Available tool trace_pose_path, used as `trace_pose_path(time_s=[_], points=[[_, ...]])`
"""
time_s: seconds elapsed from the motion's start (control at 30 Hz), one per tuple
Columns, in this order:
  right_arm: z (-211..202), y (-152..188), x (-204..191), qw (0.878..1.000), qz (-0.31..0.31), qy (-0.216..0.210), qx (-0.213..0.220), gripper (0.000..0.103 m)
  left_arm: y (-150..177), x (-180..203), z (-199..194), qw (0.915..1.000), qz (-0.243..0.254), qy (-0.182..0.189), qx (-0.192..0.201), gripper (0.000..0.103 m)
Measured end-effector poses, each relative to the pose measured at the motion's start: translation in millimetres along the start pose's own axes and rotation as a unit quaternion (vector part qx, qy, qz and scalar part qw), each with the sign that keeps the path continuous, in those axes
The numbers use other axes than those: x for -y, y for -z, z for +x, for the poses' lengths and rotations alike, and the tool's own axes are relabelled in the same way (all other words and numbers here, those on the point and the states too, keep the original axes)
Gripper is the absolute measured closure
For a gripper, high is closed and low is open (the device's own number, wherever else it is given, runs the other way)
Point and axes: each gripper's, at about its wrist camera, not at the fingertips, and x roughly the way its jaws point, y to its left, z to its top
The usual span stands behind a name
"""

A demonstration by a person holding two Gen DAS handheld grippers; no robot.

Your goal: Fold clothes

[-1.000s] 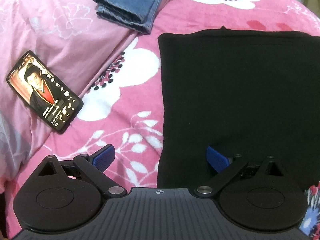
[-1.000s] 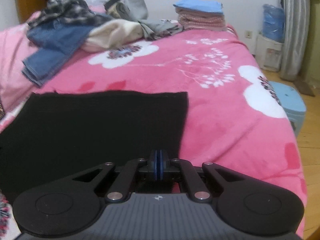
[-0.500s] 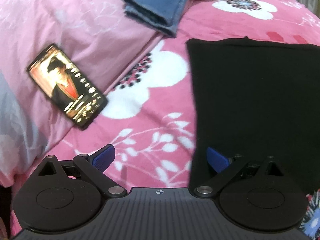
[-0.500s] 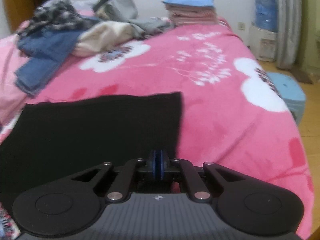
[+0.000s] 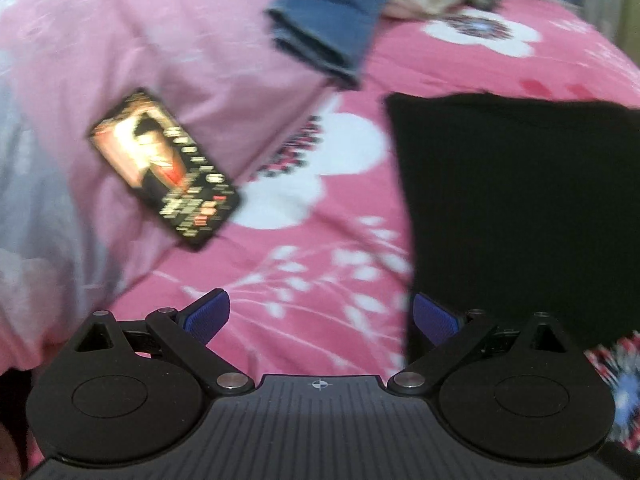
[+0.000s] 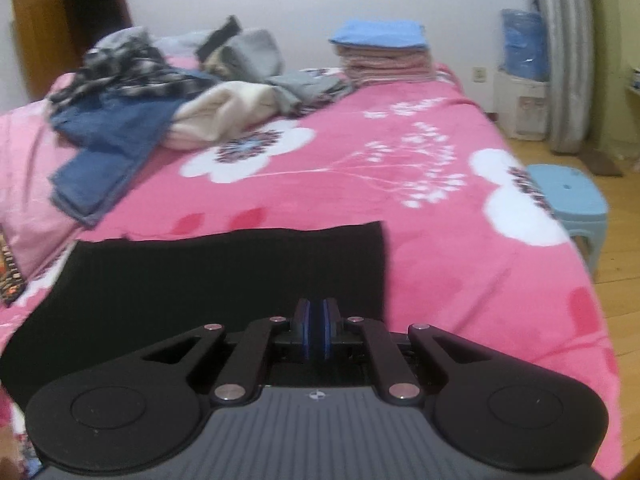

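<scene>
On the pink bed [image 6: 460, 240] a folded black cloth [image 6: 224, 276] lies flat, at 12 o'clock of the right tongs [image 6: 316, 330], whose blue pads are clenched on nothing. From the left tongs [image 5: 320, 316], released and empty, it sits at 2 o'clock, a phone [image 5: 164, 168] at 10, jeans [image 5: 332, 20] at 12.
</scene>
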Motion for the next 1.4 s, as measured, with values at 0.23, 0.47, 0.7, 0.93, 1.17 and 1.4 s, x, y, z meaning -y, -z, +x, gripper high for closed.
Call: trace_pose_path(time_s=[0.23, 0.47, 0.7, 0.93, 1.17, 1.4], points=[[-7, 7, -17, 0.999, 0.021, -0.025, -0.01, 0.097, 22, 23, 21, 0.9984, 0.049, -0.01, -0.025, 0.003], [-22, 21, -5, 0.999, 0.046, -0.012, -0.019, 0.097, 27, -16, 12, 0.9984, -0.022, -0.05, -0.012, 0.004], [-31, 38, -4, 0.997, 0.071, -0.025, -0.032, 0.097, 24, 22, 1, 0.9987, 0.016, 0.041, 0.025, 0.004], [-39, 42, -3, 0.996, 0.084, -0.031, -0.03, 0.097, 26, 35, 33, 0.9991, -0.009, 0.041, -0.001, 0.003], [-40, 52, 5, 0.994, 0.099, -0.027, -0.033, 0.096, 27, -20, 16, 0.9942, -0.107, -0.004, 0.001, 0.006], [-46, 51, -9, 0.995, 0.087, -0.041, -0.019, 0.097, -2, 30, -14, 0.9902, -0.029, 0.108, 0.084, 0.028]])
